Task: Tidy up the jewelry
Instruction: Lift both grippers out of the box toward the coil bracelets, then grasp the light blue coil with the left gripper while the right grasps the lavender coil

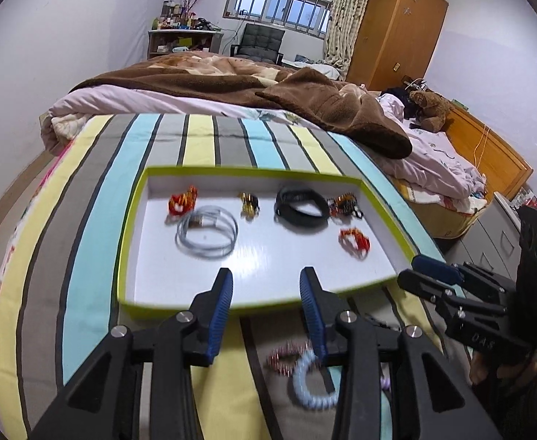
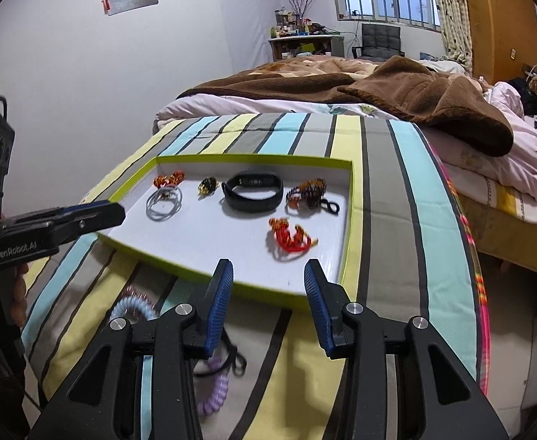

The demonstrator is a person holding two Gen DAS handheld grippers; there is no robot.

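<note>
A shallow white tray with a green rim (image 1: 132, 220) (image 2: 347, 220) lies on the striped bedspread. In it are a black band (image 1: 299, 207) (image 2: 252, 190), a silver wire bracelet (image 1: 207, 233) (image 2: 164, 200), a red beaded piece (image 1: 354, 240) (image 2: 290, 236) and several other small pieces. On the bedspread in front of the tray lie a pale blue coil bracelet (image 1: 307, 381) (image 2: 131, 308), a pink beaded bracelet (image 1: 285, 359) and a purple coil (image 2: 213, 392). My left gripper (image 1: 266, 288) (image 2: 99, 214) is open and empty above the tray's near edge. My right gripper (image 2: 268, 278) (image 1: 426, 267) is open and empty.
A brown blanket (image 1: 305, 99) and pale quilt lie beyond the striped spread. A teddy bear (image 1: 430, 104) sits by the wooden headboard. A wooden wardrobe (image 1: 397, 29), a chair and a cluttered shelf stand at the far wall. The bed edge drops off at the right.
</note>
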